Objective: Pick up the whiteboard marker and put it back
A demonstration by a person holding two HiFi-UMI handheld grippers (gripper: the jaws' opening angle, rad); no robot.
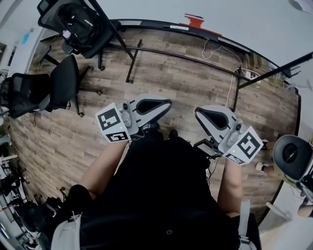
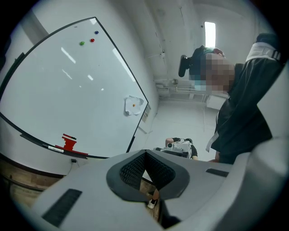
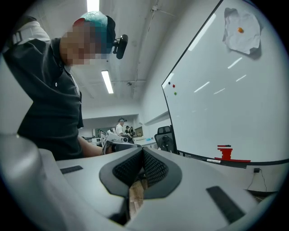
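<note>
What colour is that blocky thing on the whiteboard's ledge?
Red. The blocky thing shows best in the left gripper view.

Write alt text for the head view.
Seen from above, a person in a black top holds the left gripper and right gripper over a wood floor, both shut and empty. A whiteboard ledge with a red object lies ahead; office chairs stand left.

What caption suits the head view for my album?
Person holds grey left gripper and right gripper, both shut, above brown wood-plank floor before white whiteboard.
</note>
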